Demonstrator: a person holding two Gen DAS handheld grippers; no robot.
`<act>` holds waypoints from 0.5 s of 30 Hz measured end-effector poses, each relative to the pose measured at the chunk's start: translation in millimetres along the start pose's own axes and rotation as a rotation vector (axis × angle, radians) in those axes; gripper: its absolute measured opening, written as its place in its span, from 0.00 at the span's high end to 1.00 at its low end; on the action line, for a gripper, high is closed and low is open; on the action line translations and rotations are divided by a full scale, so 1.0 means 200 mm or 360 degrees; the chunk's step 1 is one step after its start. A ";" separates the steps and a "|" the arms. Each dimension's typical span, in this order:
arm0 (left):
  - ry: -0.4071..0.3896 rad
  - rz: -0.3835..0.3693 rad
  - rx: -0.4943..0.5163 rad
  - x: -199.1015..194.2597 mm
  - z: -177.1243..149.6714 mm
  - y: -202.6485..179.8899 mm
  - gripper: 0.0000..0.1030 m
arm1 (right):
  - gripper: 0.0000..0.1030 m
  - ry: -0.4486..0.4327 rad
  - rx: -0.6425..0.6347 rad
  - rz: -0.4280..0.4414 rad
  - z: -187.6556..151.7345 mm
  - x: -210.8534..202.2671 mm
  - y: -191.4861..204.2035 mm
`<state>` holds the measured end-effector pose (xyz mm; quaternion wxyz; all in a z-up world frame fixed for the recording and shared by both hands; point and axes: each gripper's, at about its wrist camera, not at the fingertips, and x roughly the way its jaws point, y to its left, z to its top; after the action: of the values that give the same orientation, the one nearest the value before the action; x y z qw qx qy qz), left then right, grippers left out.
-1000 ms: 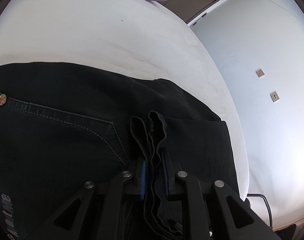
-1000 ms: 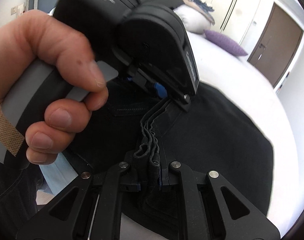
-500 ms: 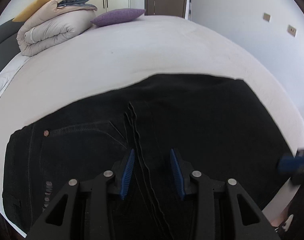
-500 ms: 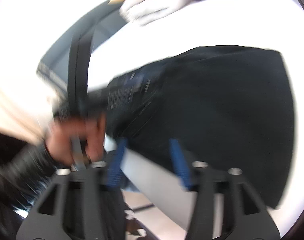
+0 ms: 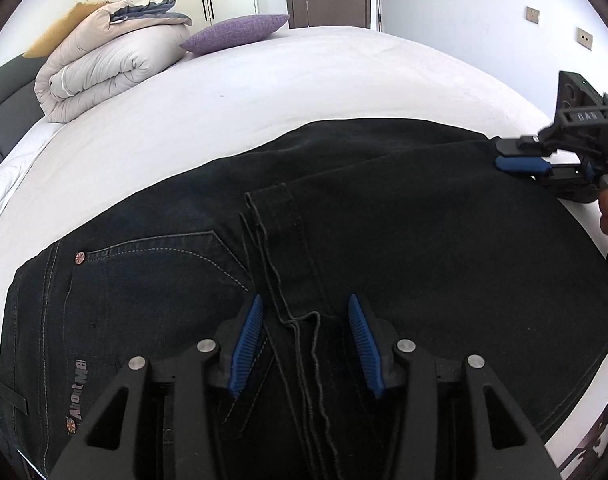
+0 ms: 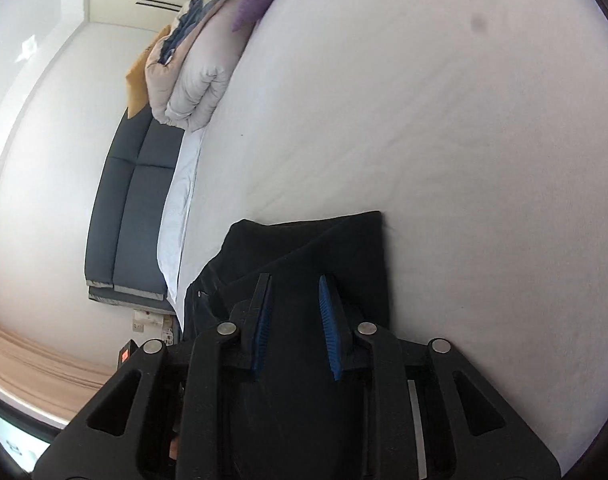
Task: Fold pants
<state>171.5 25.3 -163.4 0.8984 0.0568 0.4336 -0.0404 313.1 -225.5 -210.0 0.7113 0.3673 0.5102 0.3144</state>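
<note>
Dark denim pants [image 5: 384,232] lie folded on the white bed [image 5: 264,80], the leg hems [image 5: 276,208] resting over the seat near the back pocket. My left gripper [image 5: 304,316] is open just above the hems, holding nothing. My right gripper [image 5: 500,154] shows in the left wrist view at the pants' far right corner, jaws open. In the right wrist view the right gripper [image 6: 294,296] is open over the pants [image 6: 344,248] near their folded corner, with dark cloth lying between the blue pads [image 6: 328,320].
A folded duvet [image 5: 112,60] and a purple pillow [image 5: 236,32] lie at the head of the bed. A dark headboard [image 6: 132,200] lines the wall. The bed's near edge [image 5: 576,432] drops off at lower right.
Both grippers were shut on the hems a second ago. Both have opened and let go. The hems now lie on the pants; the right gripper has moved away to the right corner.
</note>
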 end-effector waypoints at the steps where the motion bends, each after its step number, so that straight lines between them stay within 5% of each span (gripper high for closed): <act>1: -0.0002 0.0001 0.0000 0.01 0.00 0.00 0.53 | 0.86 0.0017 -0.0022 -0.0001 -0.02 -0.01 -0.01; 6: -0.0014 0.0009 0.0002 0.01 -0.02 -0.02 0.53 | 0.86 0.0172 -0.0116 -0.0023 -0.20 0.14 0.03; 15: -0.0030 0.0015 0.0003 0.00 -0.02 -0.03 0.53 | 0.86 0.0257 -0.0141 -0.0030 -0.67 -0.01 0.16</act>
<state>167.4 19.5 -165.5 0.9026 0.0594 0.4248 -0.0371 182.2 -182.7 -209.4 0.6863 0.3041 0.5549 0.3587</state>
